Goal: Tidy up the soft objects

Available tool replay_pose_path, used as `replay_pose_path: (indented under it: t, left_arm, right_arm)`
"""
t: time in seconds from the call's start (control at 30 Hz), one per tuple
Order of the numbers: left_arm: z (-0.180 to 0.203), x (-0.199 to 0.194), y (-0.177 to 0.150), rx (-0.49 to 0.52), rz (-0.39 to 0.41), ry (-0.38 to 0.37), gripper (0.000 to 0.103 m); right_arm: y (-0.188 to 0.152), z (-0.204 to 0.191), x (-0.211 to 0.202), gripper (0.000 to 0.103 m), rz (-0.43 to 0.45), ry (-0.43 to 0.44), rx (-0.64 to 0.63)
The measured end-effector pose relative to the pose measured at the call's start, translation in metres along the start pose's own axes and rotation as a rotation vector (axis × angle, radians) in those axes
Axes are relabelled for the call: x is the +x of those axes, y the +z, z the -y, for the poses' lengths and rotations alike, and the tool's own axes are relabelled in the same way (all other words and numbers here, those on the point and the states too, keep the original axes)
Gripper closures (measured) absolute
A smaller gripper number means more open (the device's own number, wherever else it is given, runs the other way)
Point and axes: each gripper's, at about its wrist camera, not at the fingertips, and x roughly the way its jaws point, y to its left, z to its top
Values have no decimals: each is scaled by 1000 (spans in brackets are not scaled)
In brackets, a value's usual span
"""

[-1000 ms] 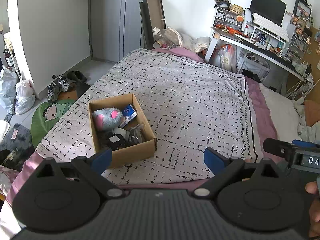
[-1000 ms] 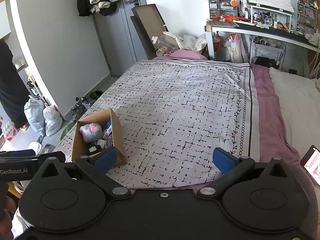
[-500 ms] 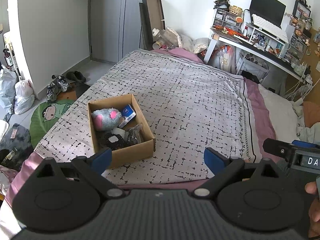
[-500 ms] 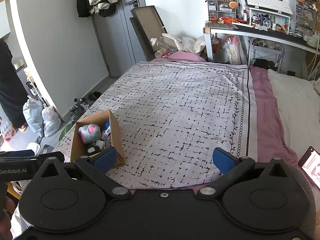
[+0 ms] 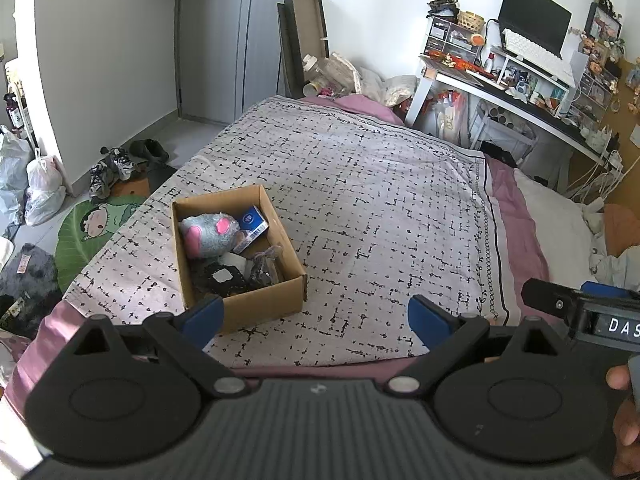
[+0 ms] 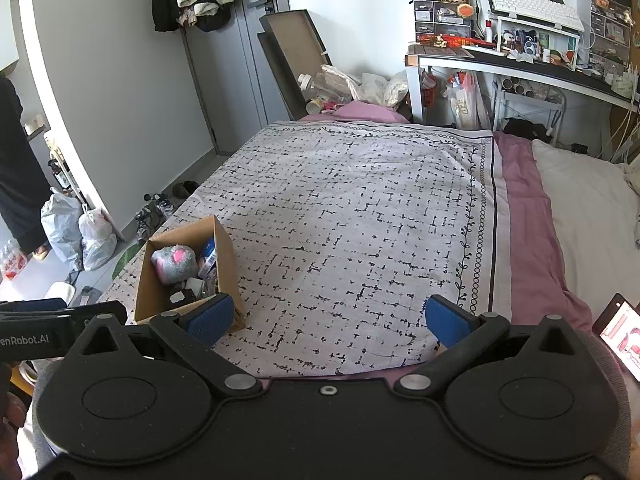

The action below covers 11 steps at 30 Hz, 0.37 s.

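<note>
- One open brown cardboard box (image 5: 244,308) sits on the black-flecked pale bedspread (image 5: 360,200), ahead of the left gripper (image 5: 316,316) and just past its left blue finger pad (image 5: 202,316)
- In the right wrist view the same box (image 6: 230,256) lies ahead and to the left of the right gripper (image 6: 328,320), its near corner hidden behind that gripper's left blue pad (image 6: 212,318)
- One grey plush toy with pink patches (image 5: 208,234) lies in the far half of the box, at the side farther from the jaws
- One blue and white carton (image 5: 251,224) leans beside the plush, touching it, against the far right wall of the box
- One dark lacy bundle with a white tag (image 5: 220,280) fills the near end of the box; a clear crinkled packet with a purplish tie (image 5: 266,266) lies just beside it on the right
- A small white item shows between the plush and the dark bundle; what it is cannot be told
- Two grippers in all, each with two blue pads; both sets of jaws stand spread wide, released, with nothing between them and touching nothing
- Between the pads of the right gripper only bedspread shows
- One phone with a lit screen (image 6: 618,336) lies to the right of the right gripper
</note>
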Motion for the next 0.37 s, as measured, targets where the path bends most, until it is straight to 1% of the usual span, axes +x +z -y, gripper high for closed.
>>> replay_pose_path:
  t: [0.13, 0.37]
  left_arm:
    - [1, 1, -2, 4, 6, -4, 5]
    - [-5, 7, -3, -14, 2, -11, 5]
  right_arm:
    - [0, 0, 0, 0, 16, -18, 7]
    - [-1, 0, 8, 0, 6, -37, 16]
